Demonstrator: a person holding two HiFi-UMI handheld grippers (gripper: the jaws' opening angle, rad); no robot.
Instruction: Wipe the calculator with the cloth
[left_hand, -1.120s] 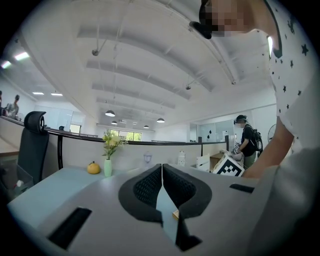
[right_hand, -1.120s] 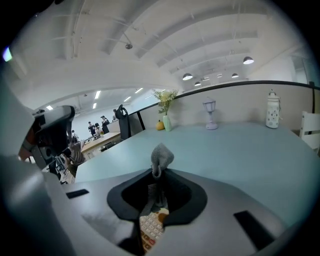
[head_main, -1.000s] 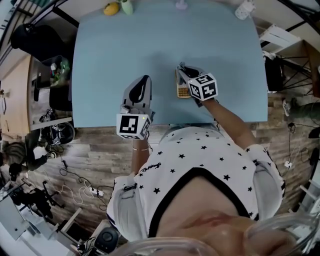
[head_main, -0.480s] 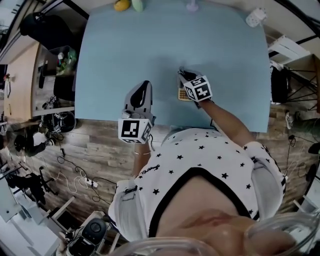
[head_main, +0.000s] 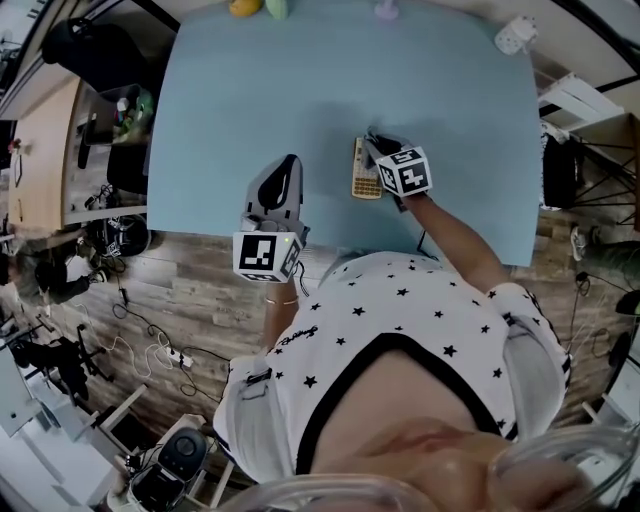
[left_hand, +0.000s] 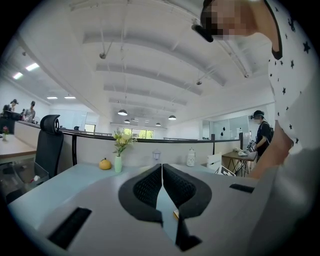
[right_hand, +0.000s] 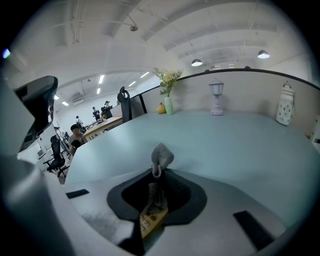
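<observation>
Cloth pinched in right gripper over calculator; left gripper closed.

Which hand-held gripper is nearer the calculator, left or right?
Right. The right hand-held gripper, holding the cloth, is over the calculator; the left hand-held gripper is apart, leftward.

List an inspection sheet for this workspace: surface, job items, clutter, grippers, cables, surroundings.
Surface: light blue table, mostly bare.
Job's things: calculator lies flat on the table; grey cloth is pinched above it.
Clutter: orange ornament, green vase and lantern along the far edge.
Grippers: left gripper shut and empty, by the table's near edge; right gripper shut on the cloth, over the calculator.
Cables: loose cables on the floor at left.
Surroundings: wood-pattern floor, black chair, people at distant desks.
</observation>
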